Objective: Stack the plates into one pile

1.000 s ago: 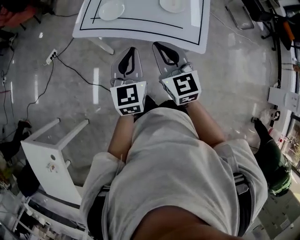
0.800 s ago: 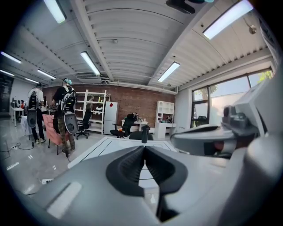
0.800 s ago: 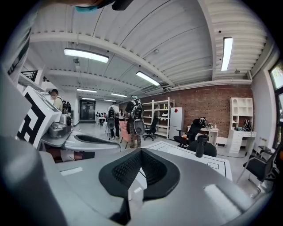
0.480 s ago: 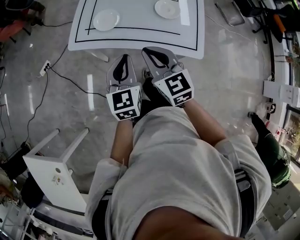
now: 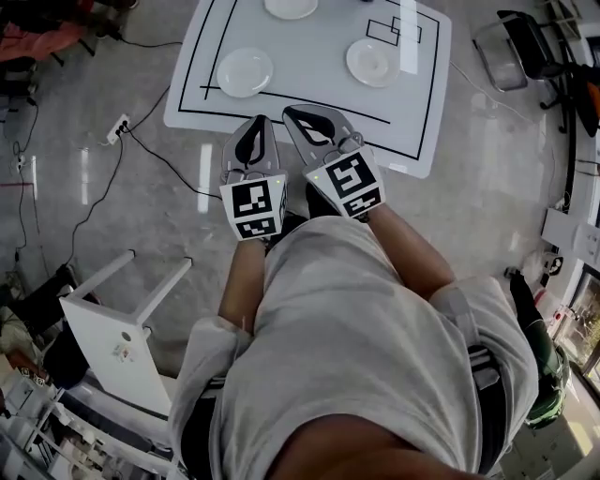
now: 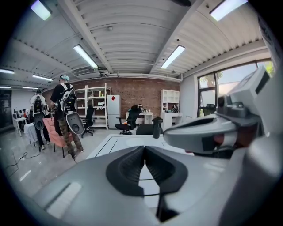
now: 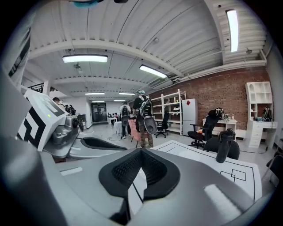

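The left gripper [image 5: 257, 127] and right gripper [image 5: 302, 114] have their jaws fully closed and empty, by the desk's [image 5: 309, 56] near edge. Three plates lie apart on it: the left plate [image 5: 246, 72] towards the near-left corner, the right plate [image 5: 373, 62], and the far plate [image 5: 291, 7] at the far edge.

A white bench [image 5: 309, 56] marked with black lines stands on a glossy grey floor [image 5: 487, 169]. Off its left edge a power strip [image 5: 119, 127] lies on the floor, and a black cable [image 5: 164, 161] runs past the near left corner. A white stool [image 5: 108, 342] sits well apart from the near edge. A dark bottle [image 7: 224, 148] stands upright near the far edge. Beyond are a brick wall [image 6: 141, 90], white shelves [image 6: 95, 106], a black office chair [image 6: 128, 121] and a person wearing a backpack [image 6: 66, 106].
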Tool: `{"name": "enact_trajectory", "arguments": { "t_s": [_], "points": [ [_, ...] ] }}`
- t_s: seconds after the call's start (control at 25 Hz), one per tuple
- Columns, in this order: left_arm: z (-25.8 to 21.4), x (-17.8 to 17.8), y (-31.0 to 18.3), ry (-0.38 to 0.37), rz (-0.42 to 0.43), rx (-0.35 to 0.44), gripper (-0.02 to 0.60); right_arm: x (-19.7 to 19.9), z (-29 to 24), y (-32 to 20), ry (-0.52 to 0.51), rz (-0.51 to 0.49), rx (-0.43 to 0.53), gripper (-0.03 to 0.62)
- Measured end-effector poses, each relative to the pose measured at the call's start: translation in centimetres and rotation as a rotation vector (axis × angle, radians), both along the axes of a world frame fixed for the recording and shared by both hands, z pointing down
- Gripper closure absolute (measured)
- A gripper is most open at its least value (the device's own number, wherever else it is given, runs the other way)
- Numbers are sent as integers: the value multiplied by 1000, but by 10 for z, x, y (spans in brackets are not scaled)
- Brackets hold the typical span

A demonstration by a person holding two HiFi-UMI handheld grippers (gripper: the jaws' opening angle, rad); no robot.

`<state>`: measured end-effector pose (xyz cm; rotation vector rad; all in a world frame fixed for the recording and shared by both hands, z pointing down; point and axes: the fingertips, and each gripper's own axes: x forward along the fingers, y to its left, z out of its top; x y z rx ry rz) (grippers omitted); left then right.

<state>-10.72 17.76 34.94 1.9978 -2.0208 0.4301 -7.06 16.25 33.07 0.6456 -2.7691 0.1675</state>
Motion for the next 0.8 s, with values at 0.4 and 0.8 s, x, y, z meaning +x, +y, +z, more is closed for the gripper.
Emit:
{"name": "enact_trajectory", "arguments": {
  "t_s": [0.4, 0.8],
  "points": [
    [18, 30, -103, -7, 72, -75, 580, 35, 14, -114, -6, 45, -32, 594],
    [45, 32, -151, 28, 179, -160, 580, 35, 56, -159, 94, 87, -136, 594]
  ]
}}
